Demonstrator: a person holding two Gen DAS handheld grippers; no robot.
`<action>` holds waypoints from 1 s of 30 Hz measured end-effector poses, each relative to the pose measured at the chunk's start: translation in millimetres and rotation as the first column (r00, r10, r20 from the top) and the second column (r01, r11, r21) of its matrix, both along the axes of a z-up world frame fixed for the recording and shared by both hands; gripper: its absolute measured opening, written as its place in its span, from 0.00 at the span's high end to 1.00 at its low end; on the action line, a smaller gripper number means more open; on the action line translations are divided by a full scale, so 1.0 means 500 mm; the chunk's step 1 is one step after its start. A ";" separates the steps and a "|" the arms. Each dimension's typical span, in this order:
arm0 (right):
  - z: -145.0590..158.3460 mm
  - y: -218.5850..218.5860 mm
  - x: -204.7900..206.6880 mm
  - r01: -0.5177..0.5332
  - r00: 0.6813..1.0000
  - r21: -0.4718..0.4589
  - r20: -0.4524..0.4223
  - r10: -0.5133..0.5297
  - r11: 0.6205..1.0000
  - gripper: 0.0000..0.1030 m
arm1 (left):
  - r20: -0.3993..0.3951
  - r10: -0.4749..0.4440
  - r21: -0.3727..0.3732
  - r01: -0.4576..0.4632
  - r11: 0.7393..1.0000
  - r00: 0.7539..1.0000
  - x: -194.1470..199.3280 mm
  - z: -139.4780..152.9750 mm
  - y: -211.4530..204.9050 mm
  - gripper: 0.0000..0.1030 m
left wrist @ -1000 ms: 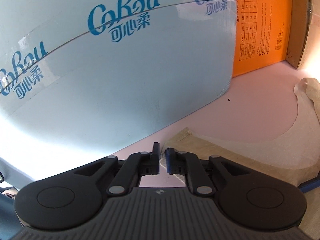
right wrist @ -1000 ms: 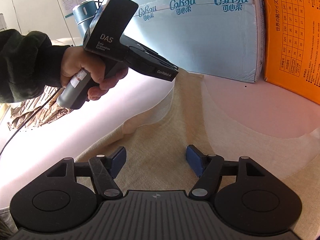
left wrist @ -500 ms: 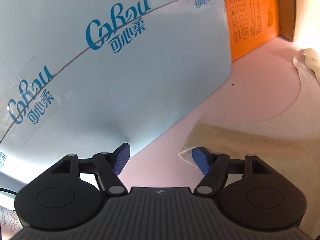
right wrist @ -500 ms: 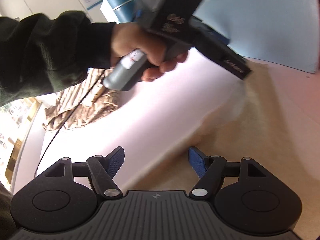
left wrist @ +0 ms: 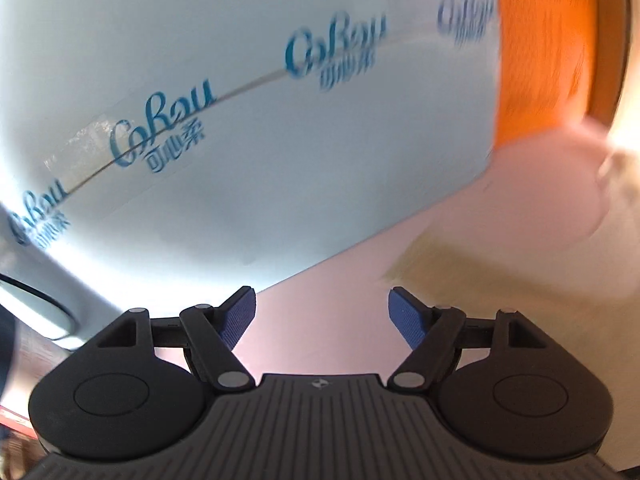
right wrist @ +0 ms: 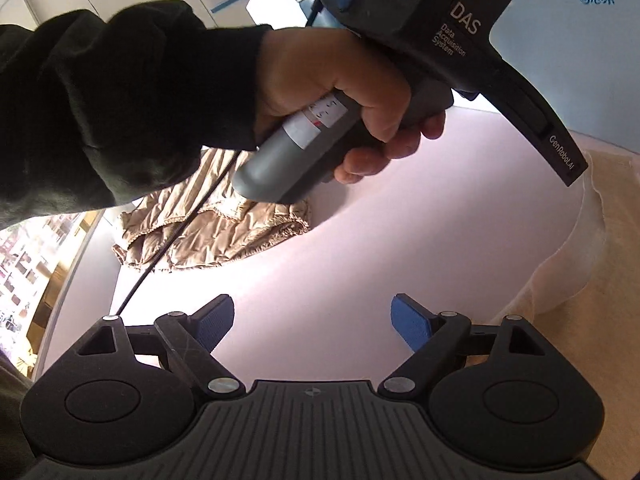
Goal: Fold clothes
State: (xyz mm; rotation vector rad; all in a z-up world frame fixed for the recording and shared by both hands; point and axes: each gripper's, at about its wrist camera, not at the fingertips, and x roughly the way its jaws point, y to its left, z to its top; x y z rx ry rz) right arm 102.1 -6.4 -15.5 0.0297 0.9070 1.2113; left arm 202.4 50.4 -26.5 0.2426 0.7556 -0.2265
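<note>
A beige knit garment (left wrist: 500, 264) lies flat on the pink table (left wrist: 328, 292), to the right in the left wrist view, blurred by motion. My left gripper (left wrist: 322, 312) is open and empty, just left of the garment's corner. In the right wrist view the garment (right wrist: 612, 248) lies at the right edge. My right gripper (right wrist: 312, 322) is open and empty over the bare pink table (right wrist: 360, 248). The left gripper's grey handle (right wrist: 400, 52), held in a hand with a dark sleeve, fills the top of that view.
A large light blue CoRou box (left wrist: 240, 120) stands close behind the left gripper, with an orange box (left wrist: 544, 52) to its right. A crumpled shiny tan garment (right wrist: 208, 240) lies at the table's far left. A black cable (right wrist: 172, 248) hangs from the handle.
My left gripper opened, let go of the beige garment's corner and drew back to the left. My right gripper swung left off the garment to the bare table.
</note>
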 end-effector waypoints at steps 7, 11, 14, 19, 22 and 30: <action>0.031 -0.183 0.015 0.240 0.966 -0.034 0.109 -0.235 0.970 0.17 | -0.024 0.008 0.196 -0.003 0.981 1.000 0.025 -0.053 -0.092 0.21; 0.037 -0.331 0.052 0.448 0.886 -0.109 0.185 -0.425 0.887 0.17 | 0.106 0.000 0.214 -0.023 0.977 0.994 -0.010 -0.019 -0.126 0.23; 0.039 -0.440 0.078 0.580 0.807 -0.119 0.215 -0.549 0.806 0.17 | 0.163 -0.137 0.171 0.108 0.979 0.977 -0.056 0.009 -0.176 0.23; 0.005 -0.582 0.135 0.687 0.726 -0.082 0.126 -0.676 0.722 0.22 | 0.084 -0.369 0.178 0.350 0.920 0.926 -0.124 -0.002 -0.272 0.22; -0.024 -0.638 0.173 0.691 0.722 -0.046 0.040 -0.690 0.721 0.42 | 0.043 -0.392 0.192 0.378 0.906 0.919 -0.156 -0.017 -0.294 0.22; -0.087 -0.686 0.239 0.627 0.776 0.095 -0.157 -0.610 0.773 0.69 | -0.044 -0.331 0.181 0.333 0.925 0.943 -0.188 -0.047 -0.287 0.22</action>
